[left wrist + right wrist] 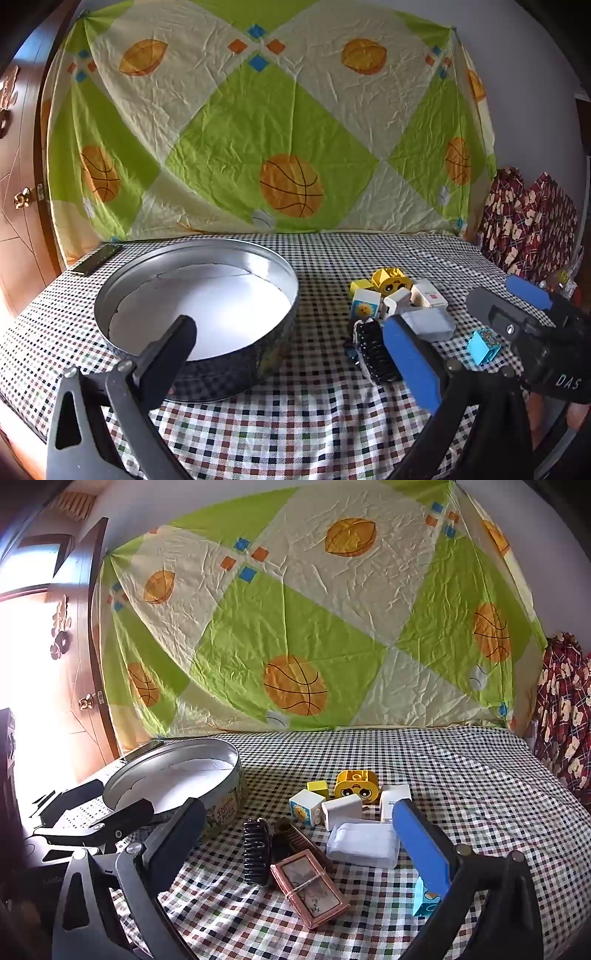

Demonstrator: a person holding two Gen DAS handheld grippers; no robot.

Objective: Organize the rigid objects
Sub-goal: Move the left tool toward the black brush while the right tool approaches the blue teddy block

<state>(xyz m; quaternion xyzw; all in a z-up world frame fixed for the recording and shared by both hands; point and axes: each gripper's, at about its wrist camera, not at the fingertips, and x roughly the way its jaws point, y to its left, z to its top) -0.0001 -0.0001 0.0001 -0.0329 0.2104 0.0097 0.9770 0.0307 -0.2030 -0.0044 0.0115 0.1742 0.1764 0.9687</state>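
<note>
A round metal tin [195, 306] with a white bottom stands at the left of the checked cloth [295, 424]; it holds nothing. To its right lies a pile: a yellow face block [356, 784], a small yellow block [317, 788], a white chick cube [306, 806], a white charger [341, 810], a clear plastic box [364, 843], a black brush [255, 853], a banded stack of cards [310, 890] and a light blue block [484, 345]. My left gripper [291, 354] is open between tin and pile. My right gripper [299, 845] is open over the pile, holding nothing.
A dark phone [98, 260] lies at the far left corner behind the tin. A green and cream sheet [258, 129] hangs along the back. A wooden door [18, 221] stands at the left, patterned red fabric [528, 221] at the right.
</note>
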